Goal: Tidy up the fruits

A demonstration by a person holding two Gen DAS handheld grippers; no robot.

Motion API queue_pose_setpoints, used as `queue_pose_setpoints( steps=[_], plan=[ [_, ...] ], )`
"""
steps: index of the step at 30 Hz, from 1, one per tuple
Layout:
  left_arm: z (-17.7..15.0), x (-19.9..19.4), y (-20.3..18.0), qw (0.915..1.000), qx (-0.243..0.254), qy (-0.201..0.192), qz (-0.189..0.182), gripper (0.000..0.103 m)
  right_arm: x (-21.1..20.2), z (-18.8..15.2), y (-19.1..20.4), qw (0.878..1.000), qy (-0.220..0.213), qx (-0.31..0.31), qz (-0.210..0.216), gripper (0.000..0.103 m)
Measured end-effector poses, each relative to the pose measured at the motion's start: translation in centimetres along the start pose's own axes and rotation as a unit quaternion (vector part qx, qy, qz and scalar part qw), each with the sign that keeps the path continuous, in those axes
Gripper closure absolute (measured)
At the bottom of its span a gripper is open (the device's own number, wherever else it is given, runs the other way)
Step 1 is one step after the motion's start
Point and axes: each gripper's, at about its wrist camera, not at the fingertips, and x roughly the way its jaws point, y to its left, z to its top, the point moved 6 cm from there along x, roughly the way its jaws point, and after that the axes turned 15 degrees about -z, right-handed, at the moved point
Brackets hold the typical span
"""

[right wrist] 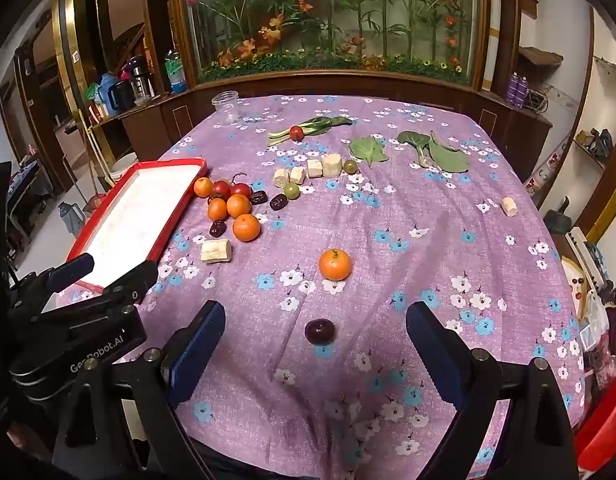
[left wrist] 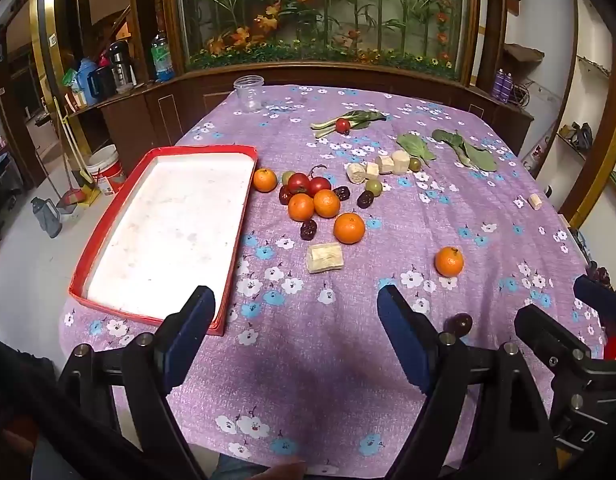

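A red-rimmed white tray lies at the table's left; it also shows in the right wrist view. Beside it is a cluster of oranges, red tomatoes and dark dates. A lone orange and a dark plum lie nearer, in front of my right gripper. My left gripper is open and empty over bare cloth near the tray's corner. My right gripper is open and empty, with the plum just ahead between its fingers.
Pale cut stalk pieces, green fruits and leafy greens lie across the purple flowered tablecloth. A clear plastic jar stands at the far edge. A loose stalk piece lies at the right.
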Motion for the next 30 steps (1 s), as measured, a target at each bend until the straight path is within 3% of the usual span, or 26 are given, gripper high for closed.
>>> queue_pose_setpoints(
  steps=[17, 30],
  plan=[
    [0.0, -1.5, -0.4, 0.9997, 0.015, -0.013, 0.017, 0.019, -1.6, 0.0, -0.5, 1.000, -0.023, 0.005, -0.004, 0.010],
    [0.2, -0.9, -0.3, 0.9994, 0.013, -0.018, -0.026, 0.019, -1.9, 0.3, -0.3, 1.000, -0.026, 0.004, -0.012, 0.010]
  ],
)
